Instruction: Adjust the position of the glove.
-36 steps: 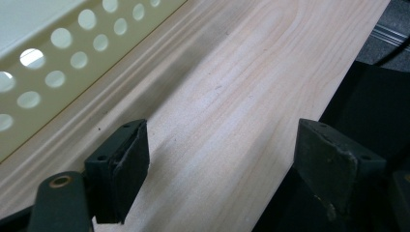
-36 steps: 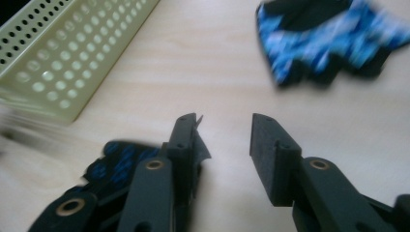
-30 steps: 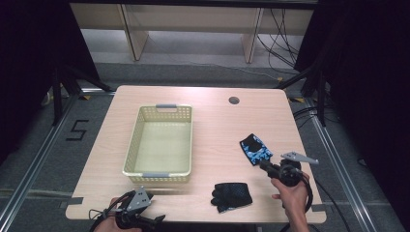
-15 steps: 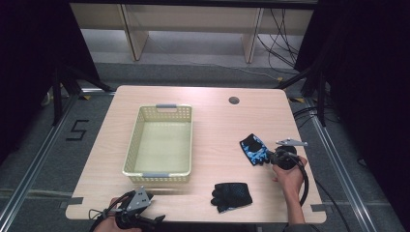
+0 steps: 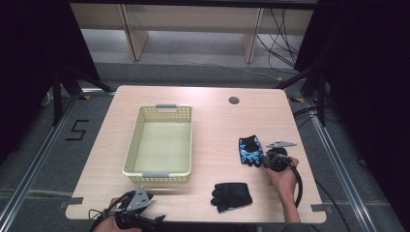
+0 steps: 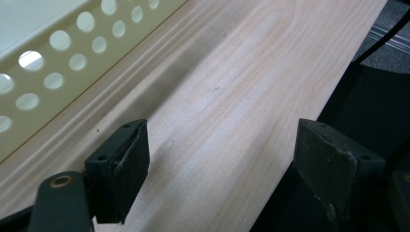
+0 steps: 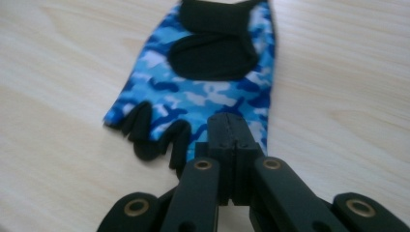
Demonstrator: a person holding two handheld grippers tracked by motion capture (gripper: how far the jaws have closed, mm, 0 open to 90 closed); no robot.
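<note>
A blue camouflage fingerless glove [image 5: 250, 151] lies flat on the wooden table [image 5: 212, 121], right of centre. My right gripper [image 5: 265, 162] is at the glove's right edge. In the right gripper view its jaws are pressed together, and the gripper [image 7: 233, 128] hangs over the finger end of the glove [image 7: 208, 87]. I see no cloth between the pads. A black glove [image 5: 231, 195] lies crumpled near the front edge. My left gripper [image 5: 155, 221] rests low at the front left, and in its own view the gripper [image 6: 222, 159] is open with only bare table between the jaws.
A pale yellow perforated basket [image 5: 157, 174] stands left of centre with nothing in it; its wall [image 6: 58, 53] runs just beside my left gripper. A round cable hole [image 5: 234, 100] sits at the table's back. The table's front edge lies under the left gripper.
My right gripper has moved left and slightly away from the person, up to the blue glove's edge, with its jaws together. The left gripper has stayed where it was.
</note>
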